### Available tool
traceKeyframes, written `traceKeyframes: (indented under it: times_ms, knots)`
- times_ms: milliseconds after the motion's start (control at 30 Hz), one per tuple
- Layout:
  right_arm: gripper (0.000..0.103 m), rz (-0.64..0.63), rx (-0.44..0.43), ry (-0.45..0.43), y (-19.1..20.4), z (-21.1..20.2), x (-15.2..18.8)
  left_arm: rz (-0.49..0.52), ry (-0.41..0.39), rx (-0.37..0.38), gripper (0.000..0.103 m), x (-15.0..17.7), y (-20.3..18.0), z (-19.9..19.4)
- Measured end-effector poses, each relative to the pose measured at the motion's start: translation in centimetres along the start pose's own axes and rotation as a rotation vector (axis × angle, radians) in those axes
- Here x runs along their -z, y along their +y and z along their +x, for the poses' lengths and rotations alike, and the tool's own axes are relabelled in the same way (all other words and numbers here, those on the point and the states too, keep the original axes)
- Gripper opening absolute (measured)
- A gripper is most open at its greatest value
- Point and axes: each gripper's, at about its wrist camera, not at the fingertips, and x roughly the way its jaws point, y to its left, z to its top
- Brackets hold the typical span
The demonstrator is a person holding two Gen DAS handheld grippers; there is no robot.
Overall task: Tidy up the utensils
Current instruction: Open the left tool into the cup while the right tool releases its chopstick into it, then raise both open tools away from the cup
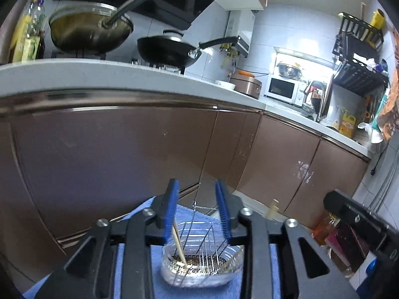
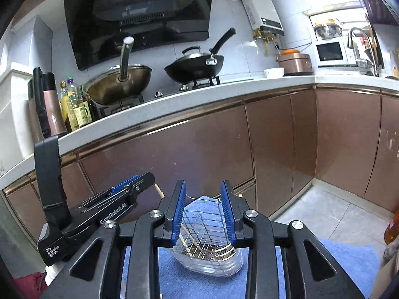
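Observation:
A clear plastic utensil holder (image 1: 202,271) with a wire rack inside stands on a blue towel (image 1: 254,286); it also shows in the right wrist view (image 2: 212,261). Wooden chopsticks (image 1: 178,243) lean inside it, seen too in the right wrist view (image 2: 189,236). My left gripper (image 1: 198,211) is open and empty, just above the holder. My right gripper (image 2: 203,210) is open and empty, also just above the holder. The left gripper's body (image 2: 99,214) shows at the left of the right wrist view, with a chopstick end (image 2: 159,190) past its tip.
Brown cabinet doors (image 1: 112,162) and a white counter (image 1: 74,72) stand behind. Two woks (image 2: 194,66) sit on the stove. Bottles (image 2: 74,104), a rice cooker (image 2: 295,63), microwave (image 2: 330,53) and sink tap (image 2: 361,39) line the counter. Tiled floor (image 2: 324,211) lies at right.

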Motion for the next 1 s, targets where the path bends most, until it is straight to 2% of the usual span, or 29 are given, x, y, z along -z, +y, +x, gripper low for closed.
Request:
traceKeyframes:
  times_ms: [233, 533, 667, 1000]
  knots:
    - [0.033, 0.014, -0.003, -0.037, 1.5, -5.2, 0.1, 0.065, -0.036, -0.032, 0.044, -0.7, -0.2, -7.1]
    - [0.033, -0.011, -0.021, -0.089, 4.8, -12.4, 1.0, 0.086, -0.093, -0.069, 0.045, -0.7, 0.5, -17.4]
    - [0.034, -0.018, -0.033, -0.120, 5.9, -15.4, 0.9, 0.097, -0.096, -0.067, 0.049, -0.7, 0.3, -20.7]
    - [0.037, -0.038, -0.034, -0.169, 8.2, -21.5, 1.8, 0.080, -0.103, -0.046, 0.050, -0.5, 0.5, -26.7]
